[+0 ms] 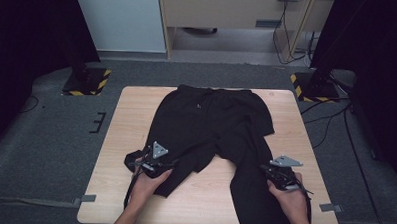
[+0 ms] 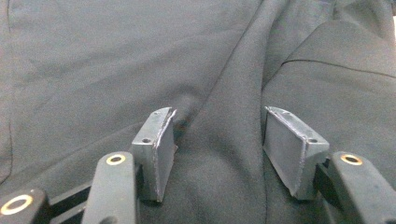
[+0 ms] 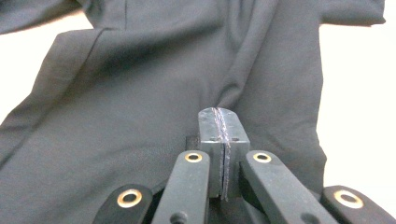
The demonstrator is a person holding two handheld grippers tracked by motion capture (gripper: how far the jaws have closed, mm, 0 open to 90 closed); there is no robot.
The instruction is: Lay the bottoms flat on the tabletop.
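Note:
A pair of black trousers (image 1: pixel 211 122) lies flat on the wooden table (image 1: pixel 125 134), waistband at the far side, legs toward the person. The left leg is bunched short near the left hand; the right leg runs off the near edge. My left gripper (image 1: pixel 155 159) rests on the left leg, and in the left gripper view it (image 2: pixel 219 140) is open, with a raised fold of the fabric (image 2: pixel 224 93) between the jaws. My right gripper (image 1: pixel 278 171) sits on the right leg. In the right gripper view it (image 3: pixel 219 121) is shut, pinching a ridge of the cloth (image 3: pixel 140 93).
Bare wood shows left, right and between the legs at the front. Two stands with yellow-black striped bases (image 1: pixel 86 82) (image 1: pixel 312 88) flank the table's far corners. Cables (image 1: pixel 336 122) trail on the carpet at the right. Grey tape tabs (image 1: pixel 87 198) mark the front corners.

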